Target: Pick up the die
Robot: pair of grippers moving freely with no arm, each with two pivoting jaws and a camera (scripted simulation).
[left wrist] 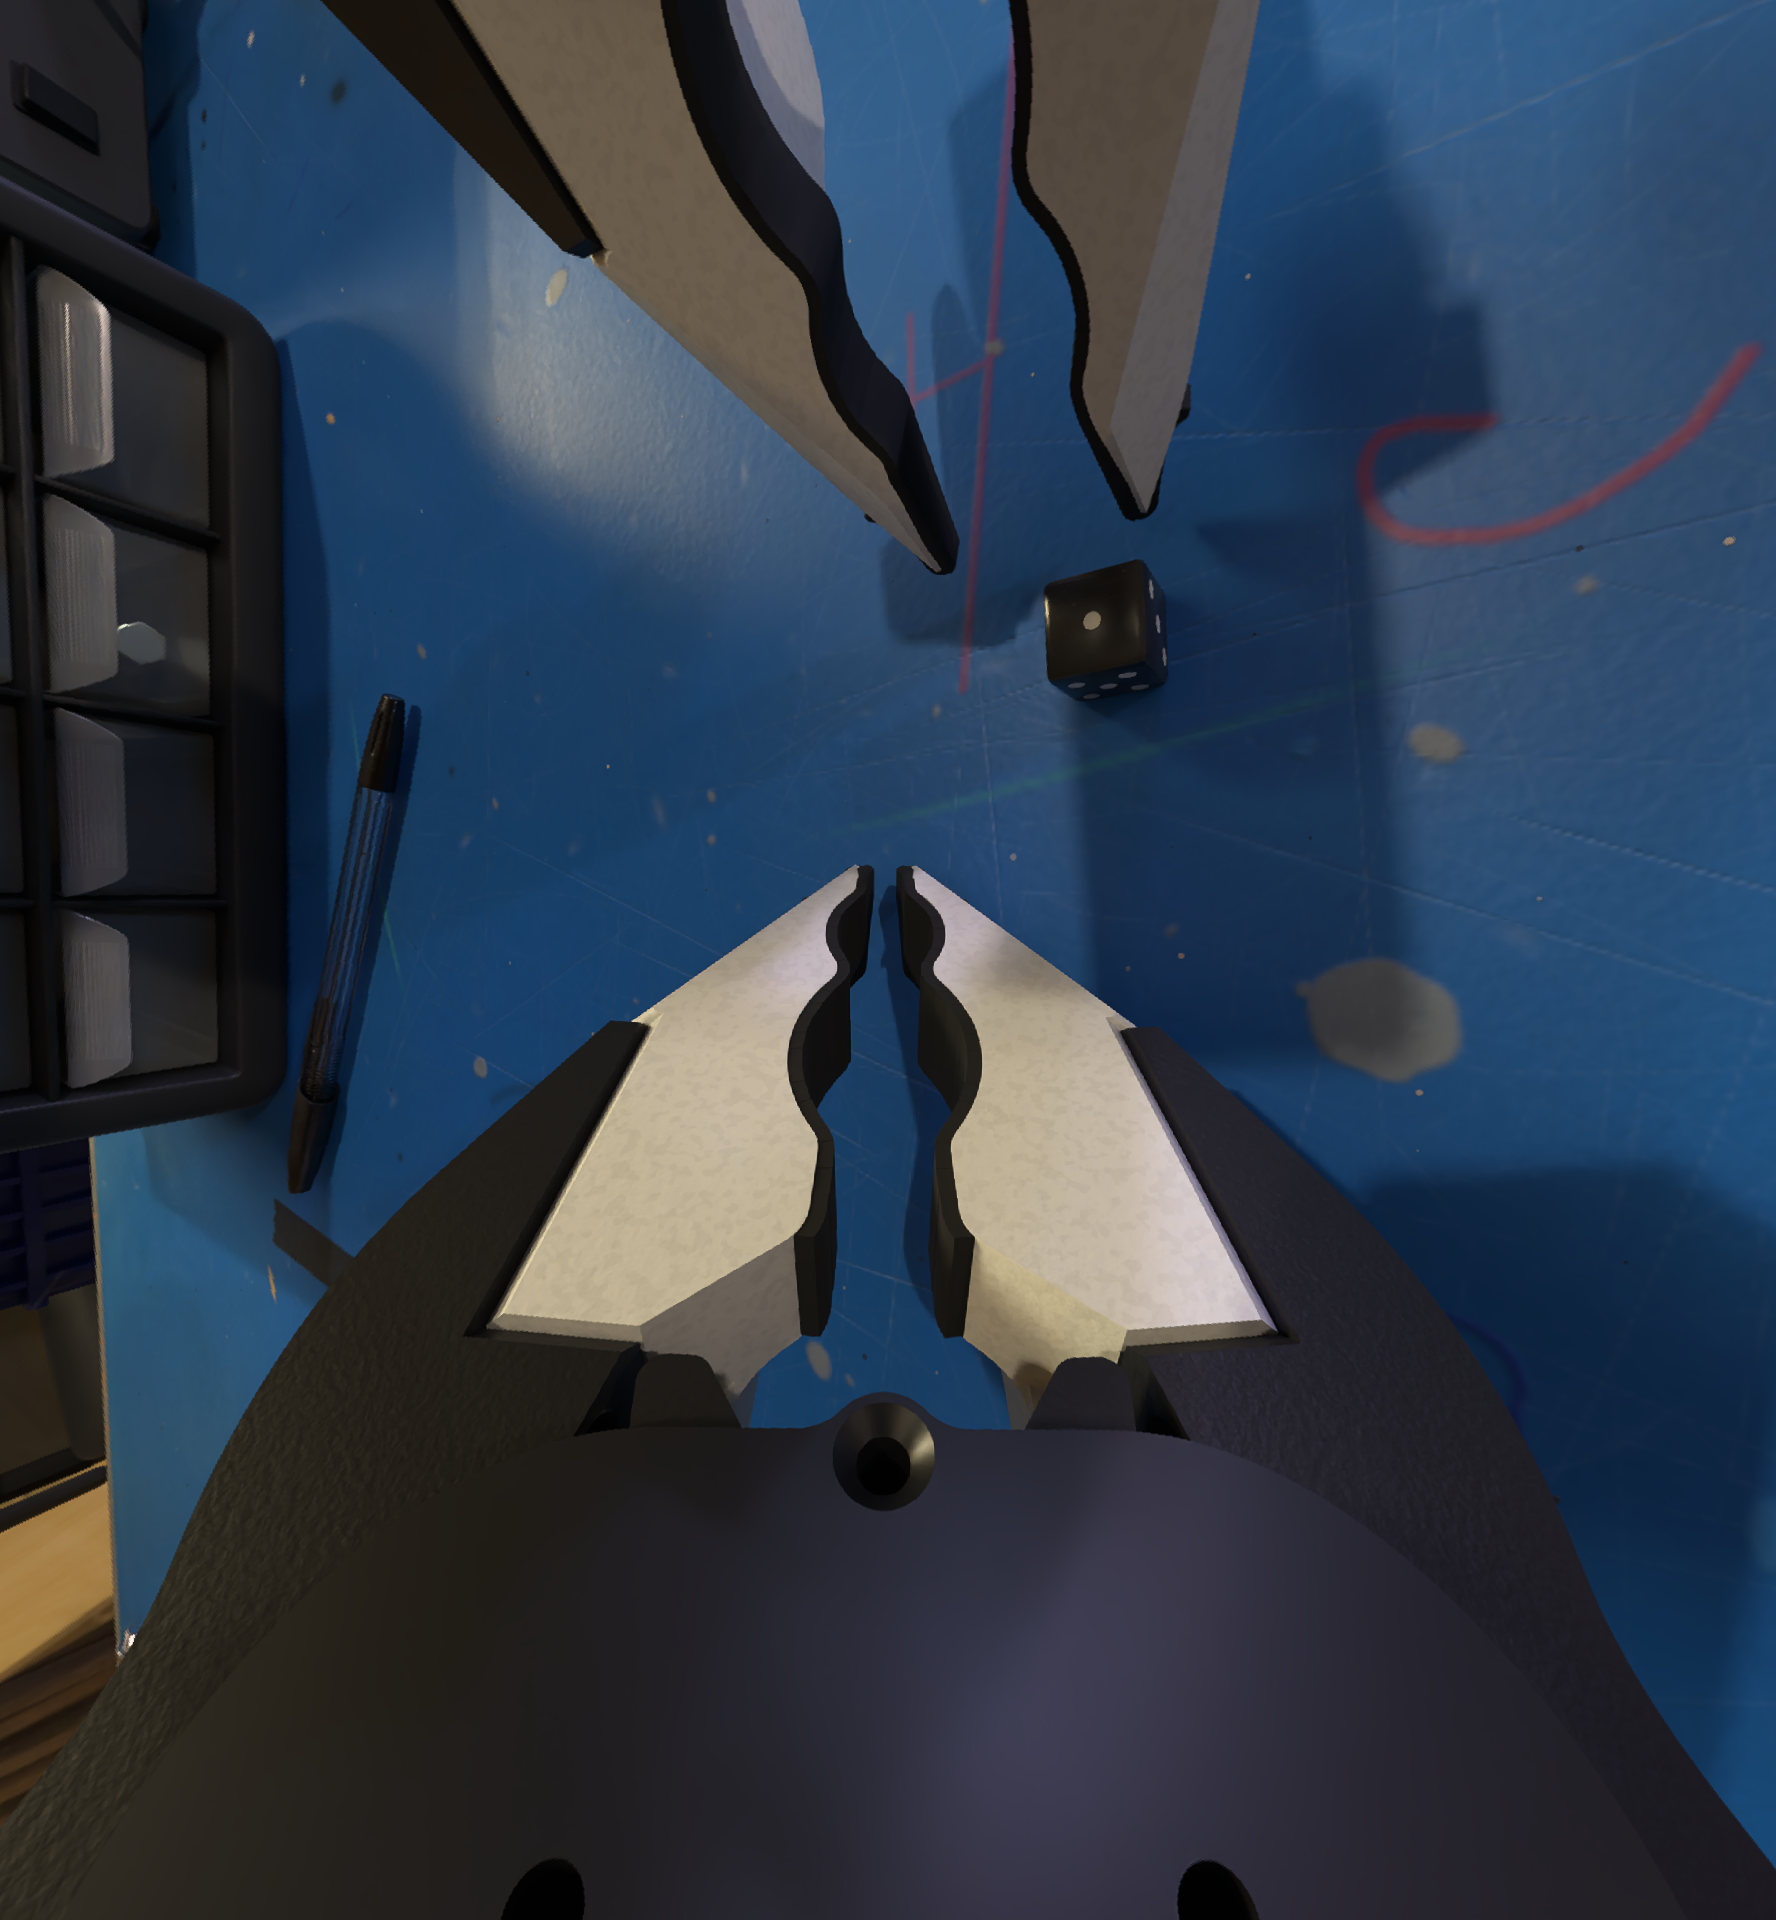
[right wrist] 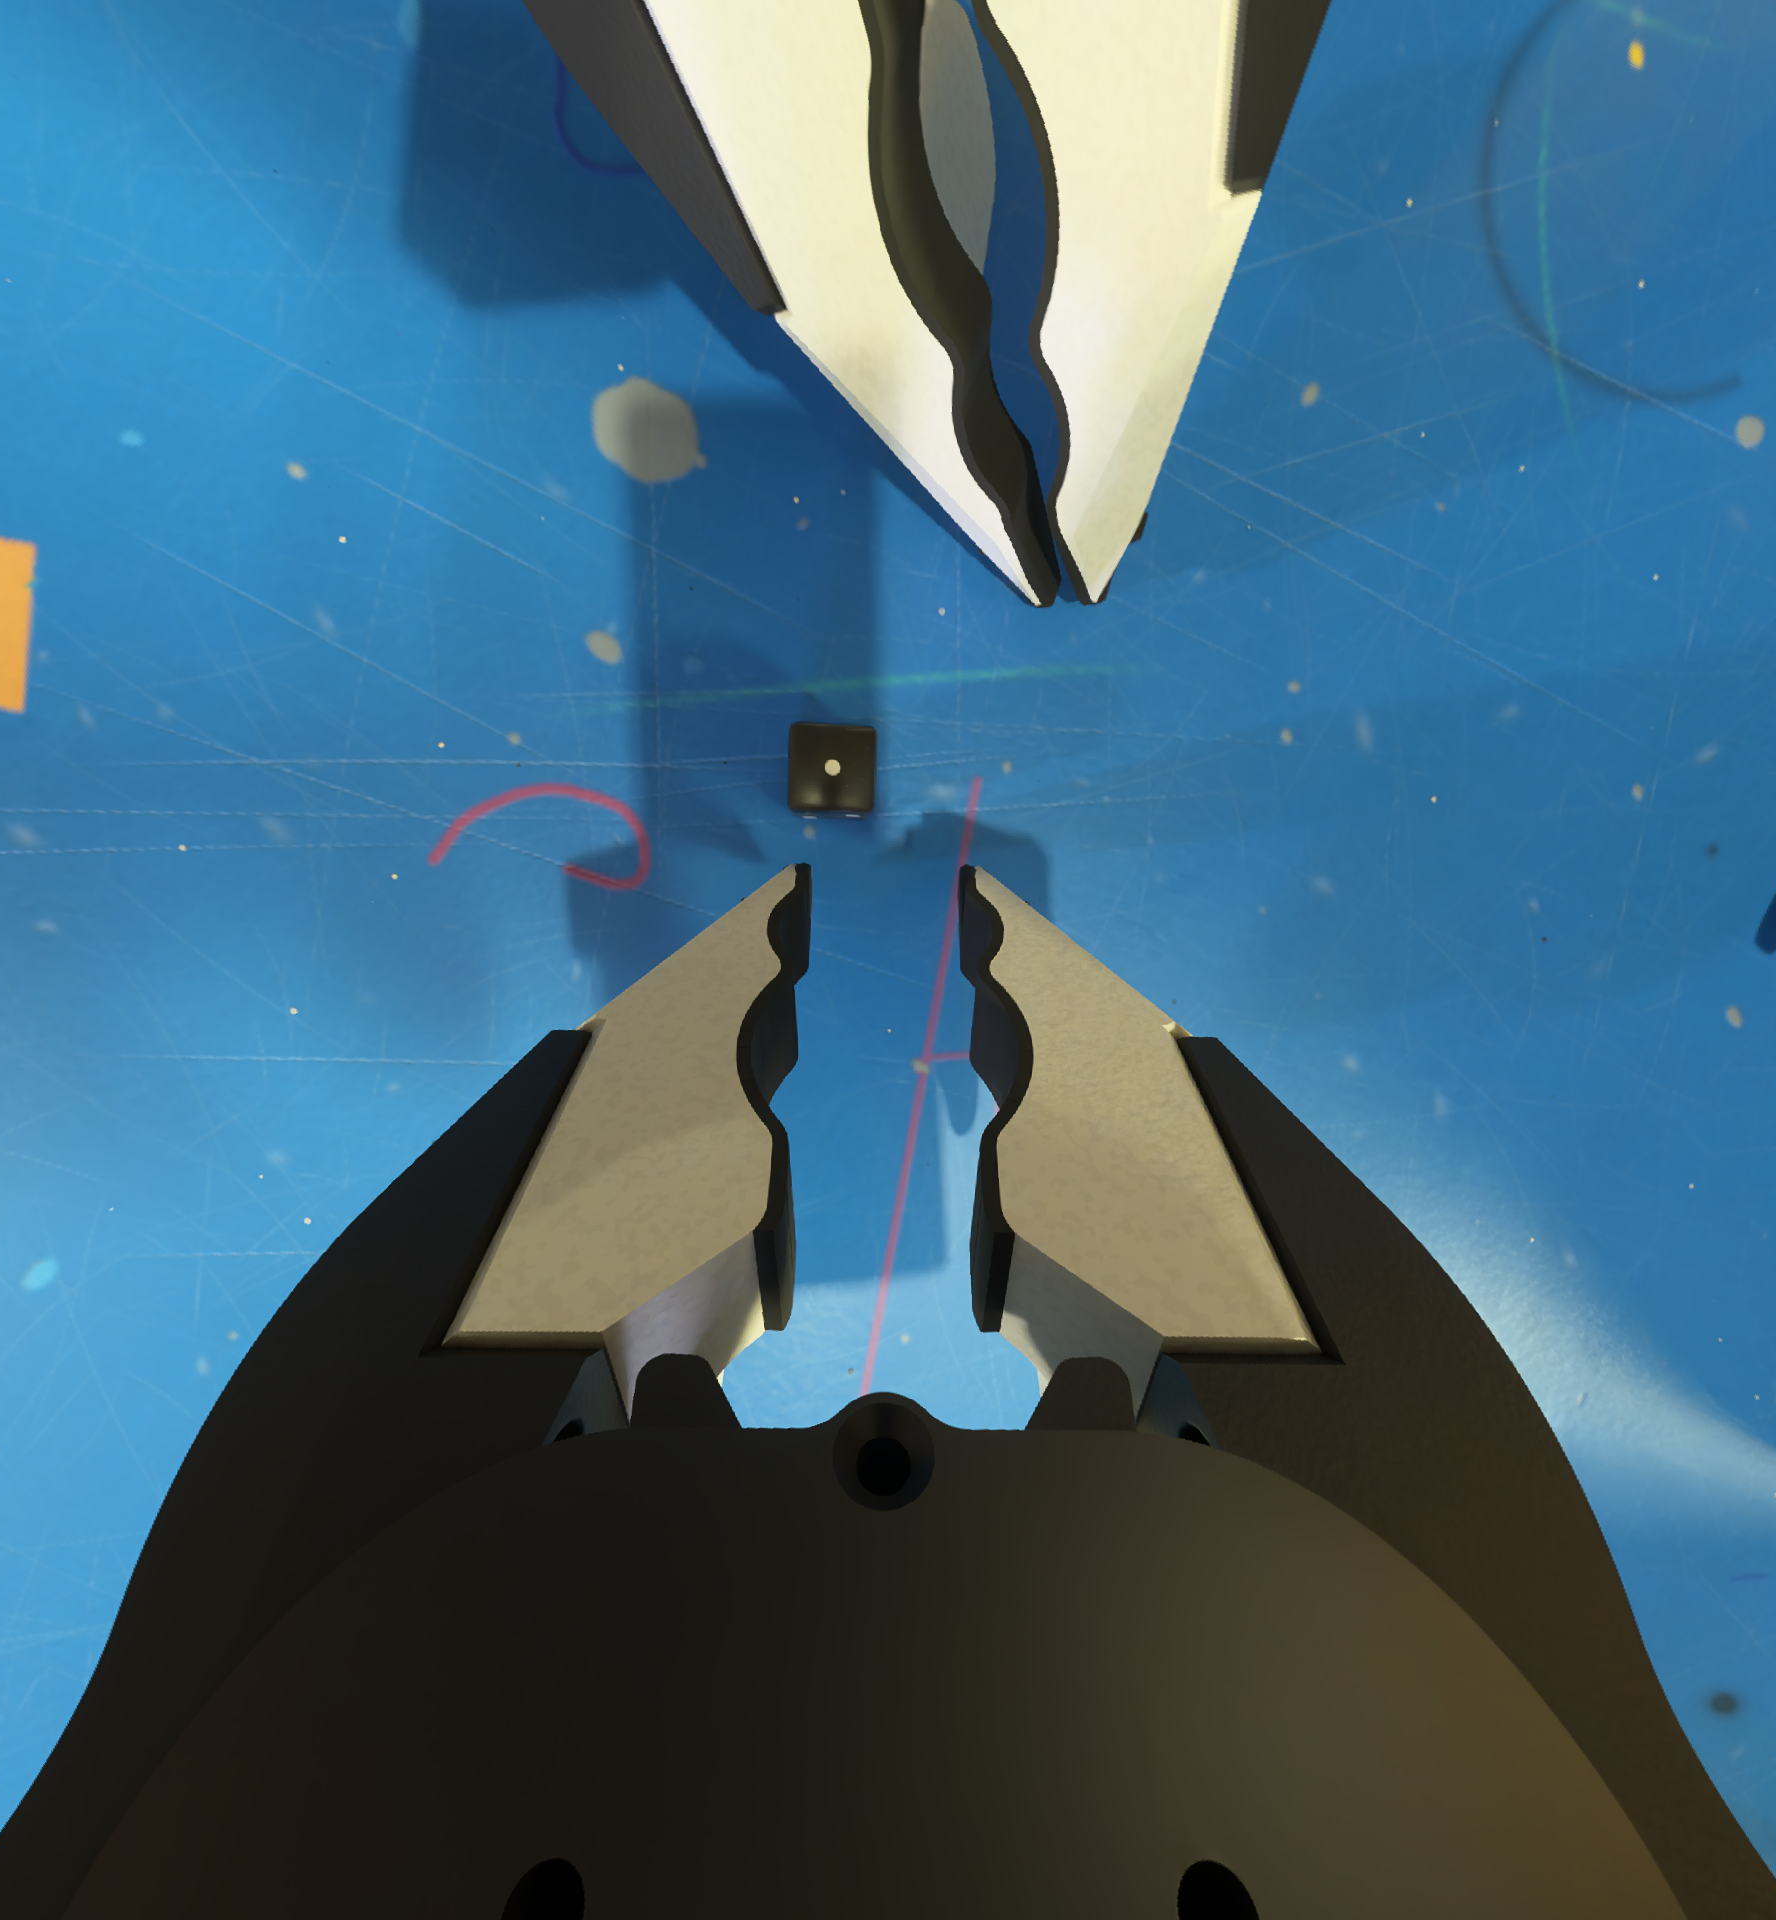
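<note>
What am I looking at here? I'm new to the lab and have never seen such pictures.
Each picture comes from a camera on one of two two-finger grippers, looking along its fingers. The left gripper is nearly closed and holds nothing. The right gripper is open, also holding nothing, with its tips close to a small black die lying free on the scratched blue table. Each view also shows the other gripper coming in from the top. A black pen lies beside a dark compartment tray at the left view's edge.
</note>
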